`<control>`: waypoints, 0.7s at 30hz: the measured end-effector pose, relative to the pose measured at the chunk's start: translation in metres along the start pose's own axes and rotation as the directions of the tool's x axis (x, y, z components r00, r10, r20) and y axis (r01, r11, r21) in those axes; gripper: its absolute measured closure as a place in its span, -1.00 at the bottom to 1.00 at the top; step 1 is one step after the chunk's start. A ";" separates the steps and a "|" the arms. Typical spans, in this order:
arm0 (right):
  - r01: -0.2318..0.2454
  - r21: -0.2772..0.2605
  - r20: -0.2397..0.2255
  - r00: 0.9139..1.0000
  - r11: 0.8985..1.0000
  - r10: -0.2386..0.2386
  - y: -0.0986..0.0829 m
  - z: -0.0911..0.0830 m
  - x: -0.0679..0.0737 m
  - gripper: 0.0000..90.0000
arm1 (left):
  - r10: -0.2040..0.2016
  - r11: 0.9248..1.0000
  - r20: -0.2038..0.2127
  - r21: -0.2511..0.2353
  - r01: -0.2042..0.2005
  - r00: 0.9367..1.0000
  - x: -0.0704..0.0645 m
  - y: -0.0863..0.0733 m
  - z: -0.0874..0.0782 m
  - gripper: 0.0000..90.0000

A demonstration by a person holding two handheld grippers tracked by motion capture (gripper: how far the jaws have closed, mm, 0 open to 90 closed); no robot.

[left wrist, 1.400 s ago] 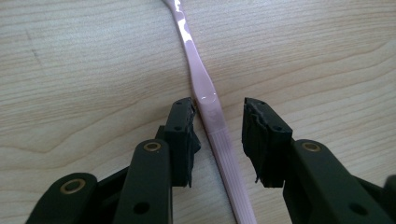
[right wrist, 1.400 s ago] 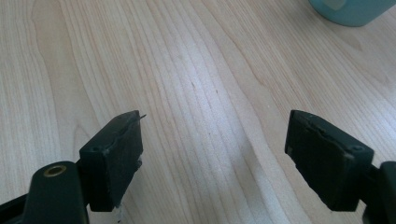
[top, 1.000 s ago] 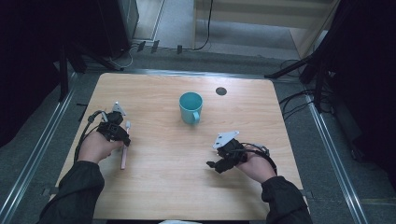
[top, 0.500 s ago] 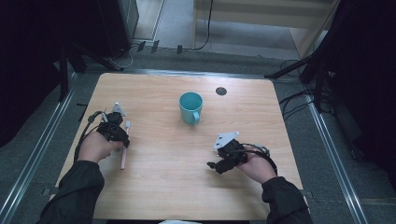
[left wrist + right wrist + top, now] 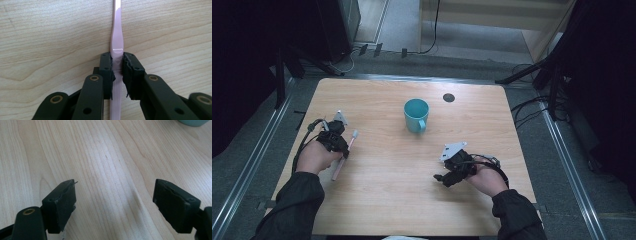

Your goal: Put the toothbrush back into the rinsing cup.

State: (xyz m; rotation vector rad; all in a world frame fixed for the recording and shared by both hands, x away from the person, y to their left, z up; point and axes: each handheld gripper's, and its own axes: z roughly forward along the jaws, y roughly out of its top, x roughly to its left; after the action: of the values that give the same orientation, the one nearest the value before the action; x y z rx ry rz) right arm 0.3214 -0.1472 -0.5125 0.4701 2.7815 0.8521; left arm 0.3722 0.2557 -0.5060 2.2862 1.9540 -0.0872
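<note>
Pink toothbrush (image 5: 116,47) lies flat on the wooden table (image 5: 387,200), squeezed tight between the left gripper (image 5: 117,66) jaws. Over on the other side, the right gripper (image 5: 113,202) jaws stand wide apart, holding nothing. Farther back stands a teal cup (image 5: 416,115).

From my seat the high view is dim around the edges, the floor nearly black, while the table (image 5: 377,195) sits evenly lit from above; shadows there are soft and short; the left gripper view is sharp, with a small white glare on the pink toothbrush (image 5: 116,42); in the right gripper view I see a broad pale sheen on the wood, and the near jaws are slightly soft.
</note>
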 end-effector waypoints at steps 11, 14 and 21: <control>0.013 0.009 -0.001 1.000 1.000 -0.013 0.000 0.001 0.001 -0.59 | 0.008 1.000 -0.019 0.005 -0.008 1.000 -0.004 0.000 0.000 0.75; 0.013 0.009 -0.004 1.000 1.000 -0.013 0.000 0.001 0.001 -0.59 | 0.026 1.000 -0.023 0.004 -0.026 0.999 -0.004 0.000 0.000 0.76; 0.013 0.010 -0.003 1.000 1.000 -0.013 0.000 0.001 0.001 -0.59 | 0.034 0.999 -0.010 0.014 -0.034 0.999 -0.004 0.000 0.000 0.76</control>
State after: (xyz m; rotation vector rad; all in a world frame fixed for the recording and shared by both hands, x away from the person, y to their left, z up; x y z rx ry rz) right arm 0.3212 -0.1465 -0.5138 0.4529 2.7900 0.8370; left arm 0.3721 0.2519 -0.5055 2.3318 1.9245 -0.0854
